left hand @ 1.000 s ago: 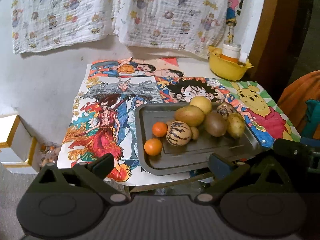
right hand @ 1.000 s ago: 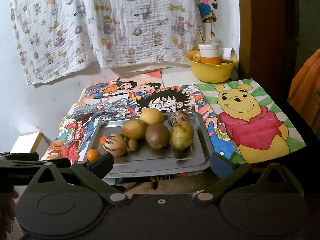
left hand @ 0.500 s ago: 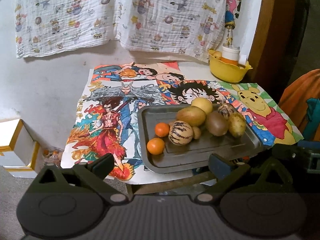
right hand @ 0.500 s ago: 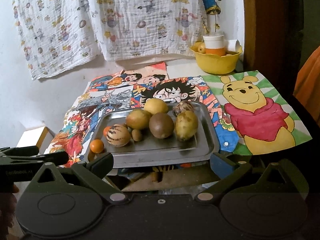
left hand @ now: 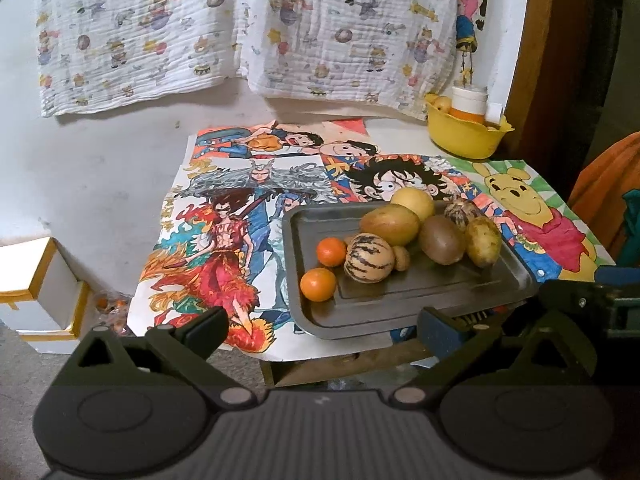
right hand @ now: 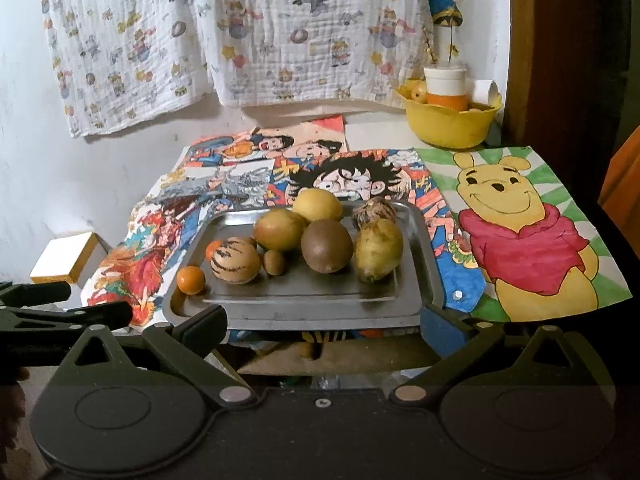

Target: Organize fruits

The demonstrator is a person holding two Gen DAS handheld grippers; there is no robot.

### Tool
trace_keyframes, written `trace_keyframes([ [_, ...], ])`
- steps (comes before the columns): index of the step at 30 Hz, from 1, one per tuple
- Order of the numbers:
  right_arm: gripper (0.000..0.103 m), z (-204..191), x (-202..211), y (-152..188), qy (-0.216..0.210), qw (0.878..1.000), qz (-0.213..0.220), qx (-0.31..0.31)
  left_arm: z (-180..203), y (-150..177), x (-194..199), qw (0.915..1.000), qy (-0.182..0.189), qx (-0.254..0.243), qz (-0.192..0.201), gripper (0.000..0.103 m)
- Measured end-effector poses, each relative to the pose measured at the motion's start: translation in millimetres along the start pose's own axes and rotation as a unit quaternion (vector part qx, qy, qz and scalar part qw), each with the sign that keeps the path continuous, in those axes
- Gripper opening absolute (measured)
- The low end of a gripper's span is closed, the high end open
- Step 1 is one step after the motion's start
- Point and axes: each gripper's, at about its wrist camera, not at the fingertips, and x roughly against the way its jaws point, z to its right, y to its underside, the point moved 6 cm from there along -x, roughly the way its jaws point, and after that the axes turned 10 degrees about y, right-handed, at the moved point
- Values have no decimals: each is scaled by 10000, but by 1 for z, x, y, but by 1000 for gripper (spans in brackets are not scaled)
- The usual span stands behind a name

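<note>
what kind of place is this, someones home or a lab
Most likely a home, perhaps a child's corner. A cartoon-print cloth hangs on the wall, hand-coloured cartoon drawings cover a small table, and a metal tray of fruit sits beside a yellow bowl.

Left gripper (left hand: 322, 326) held level, fingers spread wide with nothing between them, tips at seven and five o'clock of its own view. Right gripper (right hand: 323, 322) posed alike, fingers parted and empty. Left gripper also glimpsed at nine o'clock of the right wrist view; right gripper at three o'clock of the left wrist view.
</note>
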Motion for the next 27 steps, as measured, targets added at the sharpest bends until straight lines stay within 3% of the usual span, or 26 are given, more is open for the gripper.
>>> trace_keyframes([
  [27,102,2,-5,-3,26,10000,-36,29,3,0,-2,10000,-37,-1,-30,102],
])
